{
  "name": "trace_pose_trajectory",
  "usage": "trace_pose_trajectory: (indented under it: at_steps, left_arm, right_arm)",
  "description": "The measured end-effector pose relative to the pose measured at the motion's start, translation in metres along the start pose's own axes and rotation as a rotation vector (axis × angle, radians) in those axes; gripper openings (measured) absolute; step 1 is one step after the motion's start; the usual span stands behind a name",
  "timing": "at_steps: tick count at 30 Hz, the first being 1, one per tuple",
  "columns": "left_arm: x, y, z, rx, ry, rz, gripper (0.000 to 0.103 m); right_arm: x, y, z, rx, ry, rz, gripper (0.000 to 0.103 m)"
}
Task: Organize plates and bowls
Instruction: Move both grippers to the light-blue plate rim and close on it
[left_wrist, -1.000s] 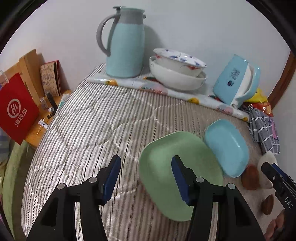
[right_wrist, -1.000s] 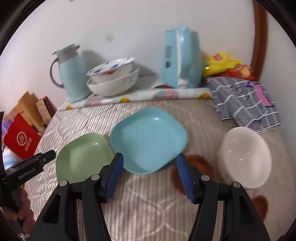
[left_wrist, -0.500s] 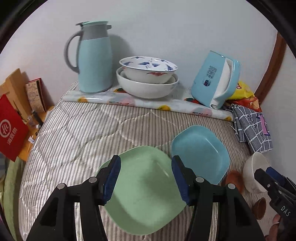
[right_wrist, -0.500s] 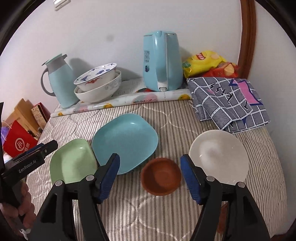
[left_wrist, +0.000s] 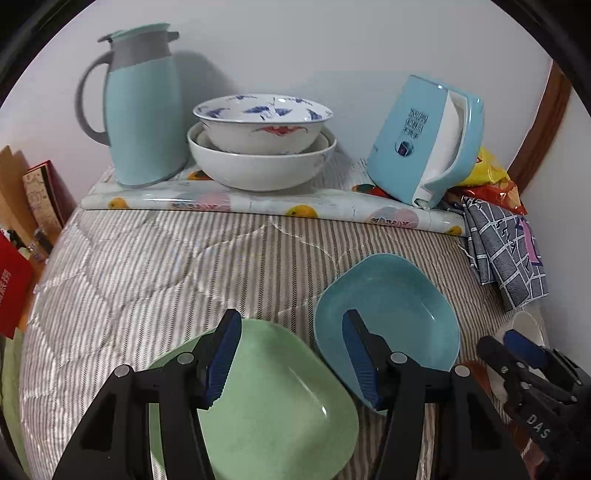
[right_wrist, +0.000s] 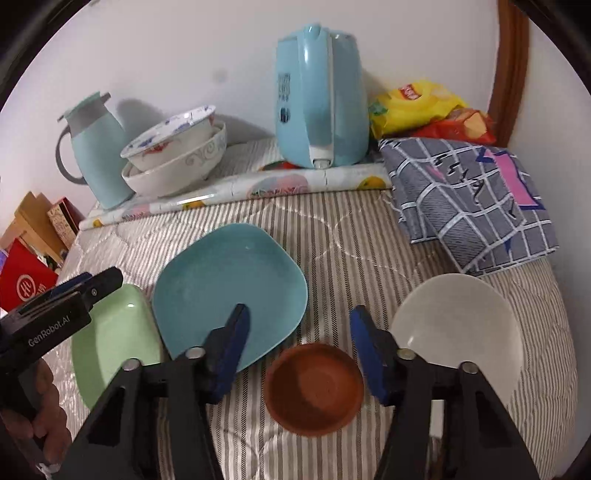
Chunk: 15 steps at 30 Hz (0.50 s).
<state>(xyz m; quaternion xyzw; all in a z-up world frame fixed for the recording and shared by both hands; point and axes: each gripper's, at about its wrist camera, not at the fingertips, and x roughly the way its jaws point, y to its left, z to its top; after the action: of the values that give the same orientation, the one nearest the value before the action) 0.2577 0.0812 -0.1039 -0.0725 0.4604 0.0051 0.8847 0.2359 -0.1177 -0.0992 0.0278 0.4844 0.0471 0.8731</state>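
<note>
while both jaws stand open, left gripper (left_wrist: 291, 354) sits over green plate (left_wrist: 273, 406); brown bowl (right_wrist: 314, 387) between right gripper (right_wrist: 299, 343) fingers, untouched.

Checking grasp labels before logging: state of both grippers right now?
Left gripper: open, holding nothing, fingers over the green plate.
Right gripper: open, holding nothing, brown bowl between its fingers in view.

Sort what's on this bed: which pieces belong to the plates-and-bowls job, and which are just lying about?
Job: green plate, blue plate, brown dish, white bowl, stacked bowls.

Lying about: thermos jug, electric kettle, checked cloth, snack bags.
</note>
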Motion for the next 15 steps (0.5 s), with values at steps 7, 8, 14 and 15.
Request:
trace_pose_trajectory:
  at_steps: [7,8,14,15]
  left_arm:
    - [0.026,-0.006,0.005,0.003,0.040,-0.006,0.055]
    - [0.030,-0.006,0.006,0.001,0.044,-0.009,0.055]
    - [0.046,-0.011,0.010,0.005,0.070,-0.026,0.050]
    - [0.049,-0.012,0.010,0.009,0.076,-0.026,0.049]
  right_arm:
    - [0.027,0.007,0.007,-0.034,0.026,-0.030,0.042]
    - [0.030,0.008,0.008,-0.040,0.029,-0.036,0.040]
    - [0.045,0.010,0.012,-0.053,0.045,-0.053,0.037]
    - [0.047,0.010,0.013,-0.055,0.049,-0.056,0.037]
